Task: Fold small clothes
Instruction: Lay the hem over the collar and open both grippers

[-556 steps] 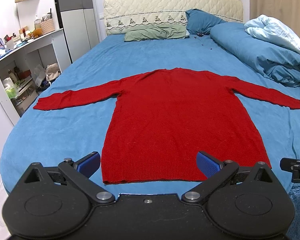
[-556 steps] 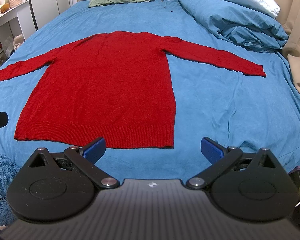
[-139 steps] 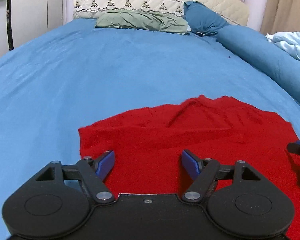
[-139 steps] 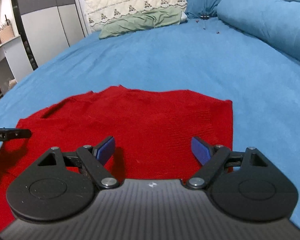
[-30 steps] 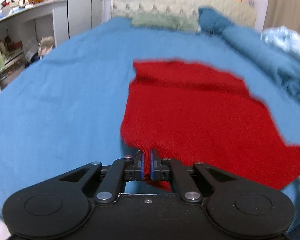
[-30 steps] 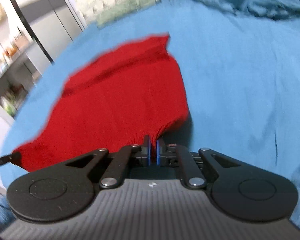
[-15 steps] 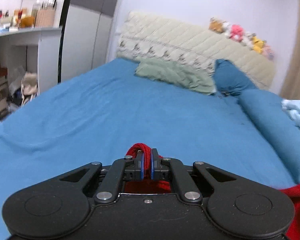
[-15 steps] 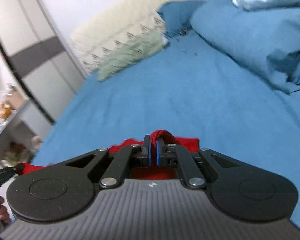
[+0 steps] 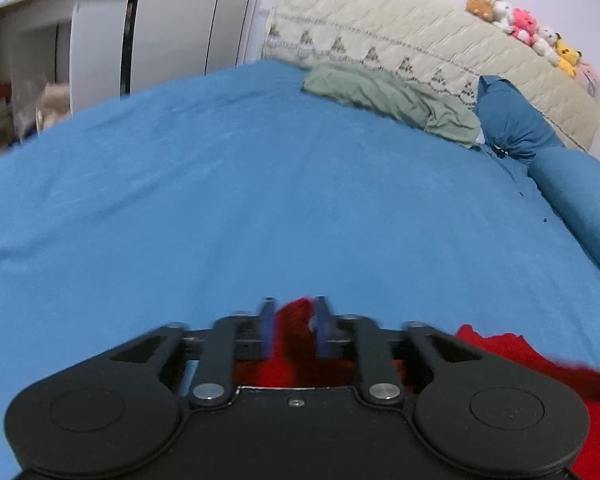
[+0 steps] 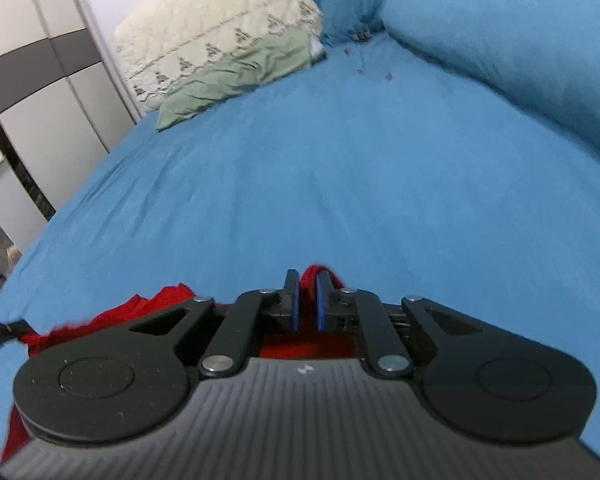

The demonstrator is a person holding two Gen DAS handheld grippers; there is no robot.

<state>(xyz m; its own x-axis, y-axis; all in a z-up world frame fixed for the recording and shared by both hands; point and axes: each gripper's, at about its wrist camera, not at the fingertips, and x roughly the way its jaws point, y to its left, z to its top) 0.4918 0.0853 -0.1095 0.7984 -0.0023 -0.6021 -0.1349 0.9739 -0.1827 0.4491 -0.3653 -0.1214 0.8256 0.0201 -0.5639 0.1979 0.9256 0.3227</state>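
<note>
The red sweater (image 9: 540,364) lies low on the blue bed, mostly hidden under both grippers. In the left wrist view my left gripper (image 9: 294,330) has its blue fingers a little apart, with a bunch of red knit standing between them. In the right wrist view my right gripper (image 10: 305,304) has its fingers almost together on a fold of the sweater (image 10: 316,272); more red cloth (image 10: 140,308) shows to its left. The tip of the left gripper (image 10: 0,332) shows at the left edge there.
Blue bed sheet (image 9: 260,200) stretches ahead to a green pillow (image 9: 392,96), a blue pillow (image 9: 512,120) and the quilted headboard (image 9: 420,48) with plush toys. A blue duvet roll (image 10: 520,48) lies on the right. Wardrobe (image 9: 172,24) and shelves stand left.
Both grippers carried the sweater's edge forward and down toward the bed. The left gripper's fingers have parted from fully shut; the right fingers stay nearly closed on the cloth.
</note>
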